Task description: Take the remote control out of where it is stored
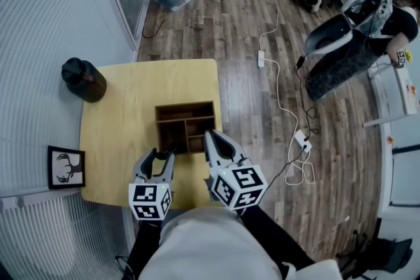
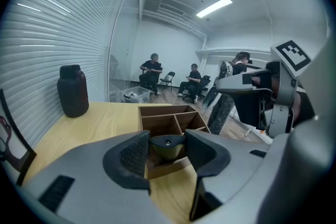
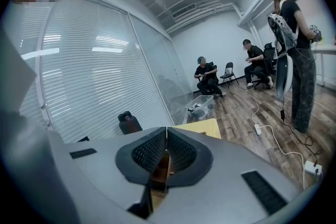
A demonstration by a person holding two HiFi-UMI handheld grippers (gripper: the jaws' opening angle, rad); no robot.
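my left gripper (image 2: pixel 167 139) has its jaws clamped on the dark remote control (image 2: pixel 167 147), with the wooden box (image 2: pixel 157 108) just beyond them, while the jaws of my right gripper (image 3: pixel 167 136) are pressed together on nothing.

We see a light wooden table (image 1: pixel 125 115). On it we find a dark jar (image 1: pixel 84 80) at its far left corner and a compartmented wooden box (image 1: pixel 186 126), well apart.

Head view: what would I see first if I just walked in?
The brown wooden box with compartments sits on the pale wooden table. The left gripper grips a dark rounded remote control at its near edge; the right gripper is shut beside it. A dark jar stands at the far left corner.
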